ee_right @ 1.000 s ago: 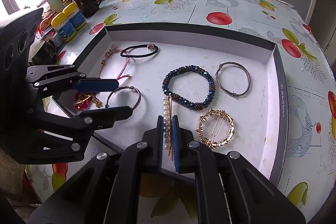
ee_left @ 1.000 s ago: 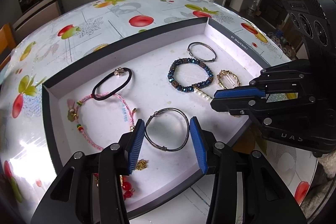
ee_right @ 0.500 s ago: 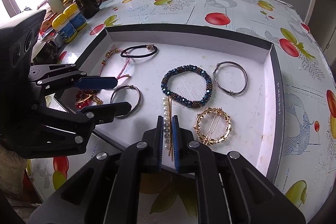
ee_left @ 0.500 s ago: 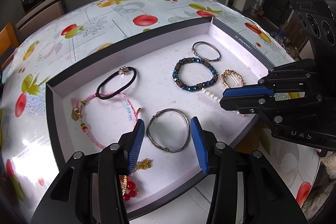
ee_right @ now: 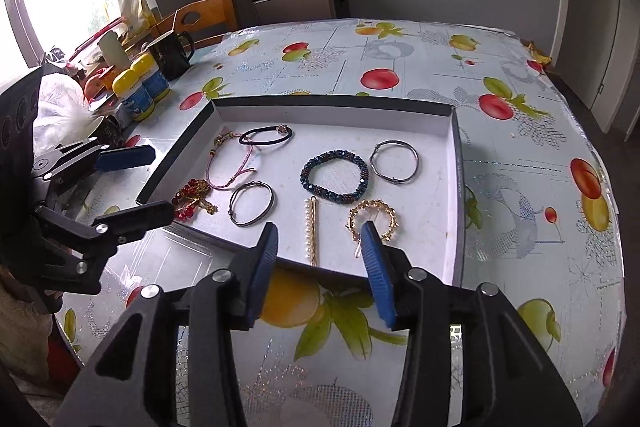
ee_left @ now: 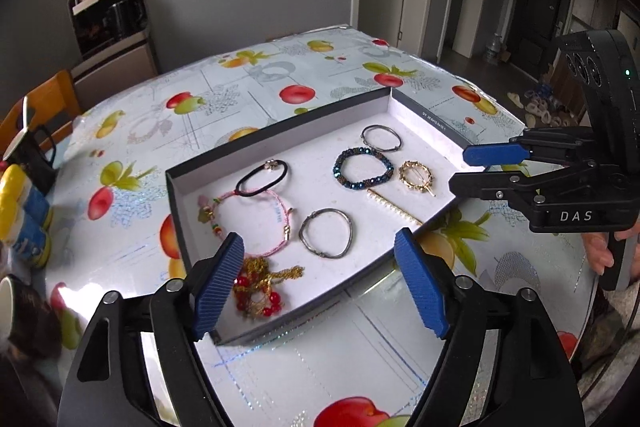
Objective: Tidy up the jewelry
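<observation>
A shallow cardboard tray (ee_right: 456,163) with dark outer walls and a white matte floor sits on a glossy fruit-print tablecloth (ee_right: 520,155). Laid out on its floor, none stacked: a black elastic hair tie (ee_right: 266,137) with a small gold bead, a thin pink cord bracelet (ee_right: 234,163), a tangle of gold chain with red beads (ee_right: 194,199), two plain grey metal bangles (ee_right: 252,204) (ee_right: 394,161), a chunky bracelet of faceted dark-blue beads (ee_right: 334,177), a round gold wreath-shaped hair clip (ee_right: 374,223), and a straight gold pearl hairpin (ee_right: 311,231) lying near the tray's front wall.

The left gripper (ee_left: 320,285) hangs above the tray's near corner, its ribbed blue pads (ee_left: 218,283) spread wide with nothing between them. The right gripper (ee_right: 318,271) hangs over the front wall, its blue pads parted and empty; the pearl hairpin lies on the floor just beyond them.

A second ago the right gripper's pads were pinched tight on the hairpin's near end; now they have let go and the hairpin rests free. Both grippers have pulled up and back from the tray, and the left one's pads, then flanking the nearer bangle, stand wider apart.
</observation>
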The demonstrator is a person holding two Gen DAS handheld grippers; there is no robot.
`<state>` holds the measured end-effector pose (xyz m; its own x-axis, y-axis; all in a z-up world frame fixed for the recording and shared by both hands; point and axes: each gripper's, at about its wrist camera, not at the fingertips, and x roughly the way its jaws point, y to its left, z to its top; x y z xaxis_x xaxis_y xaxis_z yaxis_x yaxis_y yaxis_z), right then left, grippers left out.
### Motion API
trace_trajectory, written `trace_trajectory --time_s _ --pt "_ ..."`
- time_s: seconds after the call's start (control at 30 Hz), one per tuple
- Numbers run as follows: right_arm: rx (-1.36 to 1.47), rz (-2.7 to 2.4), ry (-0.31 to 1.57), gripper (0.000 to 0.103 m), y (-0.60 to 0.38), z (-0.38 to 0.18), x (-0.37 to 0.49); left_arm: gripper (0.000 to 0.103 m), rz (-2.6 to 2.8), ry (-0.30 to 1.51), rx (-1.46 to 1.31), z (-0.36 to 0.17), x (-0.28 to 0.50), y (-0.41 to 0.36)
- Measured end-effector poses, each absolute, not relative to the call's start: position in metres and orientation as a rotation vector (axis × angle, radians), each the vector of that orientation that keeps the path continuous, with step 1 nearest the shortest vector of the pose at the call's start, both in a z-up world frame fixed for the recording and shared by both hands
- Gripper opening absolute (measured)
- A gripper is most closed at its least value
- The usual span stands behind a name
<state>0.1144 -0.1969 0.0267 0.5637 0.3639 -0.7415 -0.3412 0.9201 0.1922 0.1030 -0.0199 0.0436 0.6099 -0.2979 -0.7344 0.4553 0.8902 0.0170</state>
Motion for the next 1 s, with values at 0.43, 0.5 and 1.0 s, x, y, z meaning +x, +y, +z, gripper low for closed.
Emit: trace_trajectory --time_s 0.43,0.5,1.0 --pt "-0.011 0.294 0.780 0.082 -0.190 -0.006 0.076 0.088 -0.230 0.767 0.124 -0.003 0.059 -0.016" --pt "-0.027 0.279 0.752 0.082 -0.189 -0.008 0.072 0.088 -0.200 0.739 0.108 -0.004 0.058 -0.014" --pt "-0.015 0.203 0.725 0.091 -0.193 -0.012 0.071 0.088 -0.128 0.632 0.100 0.004 0.049 -0.015"
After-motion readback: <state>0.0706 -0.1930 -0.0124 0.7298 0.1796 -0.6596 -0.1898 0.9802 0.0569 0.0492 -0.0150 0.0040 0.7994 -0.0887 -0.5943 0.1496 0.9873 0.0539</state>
